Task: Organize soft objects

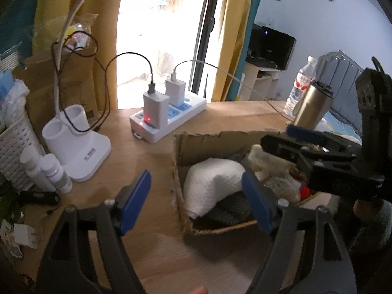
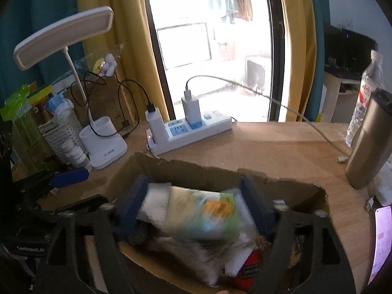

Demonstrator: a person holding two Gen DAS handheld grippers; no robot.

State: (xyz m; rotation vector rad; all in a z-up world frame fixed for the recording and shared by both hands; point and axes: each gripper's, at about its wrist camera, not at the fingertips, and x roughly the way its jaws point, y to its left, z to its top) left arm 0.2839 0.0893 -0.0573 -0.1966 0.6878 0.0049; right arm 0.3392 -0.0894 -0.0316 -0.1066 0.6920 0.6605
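Observation:
A torn cardboard box (image 1: 215,144) (image 2: 196,171) sits on the wooden desk and holds soft things: a white quilted cloth (image 1: 213,183), a dark padded item (image 1: 227,210) and crinkled packs. My left gripper (image 1: 196,196) is open and empty, straddling the box's left wall. My right gripper (image 2: 196,208) hovers over the box with a blurred yellow-green tissue pack (image 2: 208,210) between its blue fingers; its grip on the pack is unclear. The right gripper also shows in the left wrist view (image 1: 303,137), above the box's right side.
A white power strip (image 1: 169,115) (image 2: 191,129) with chargers and cables lies behind the box. A lamp base (image 1: 76,144) (image 2: 105,142), small white bottles (image 1: 49,174) and a white basket (image 1: 14,147) stand left. A steel tumbler (image 2: 367,144) and water bottle (image 2: 367,93) stand right.

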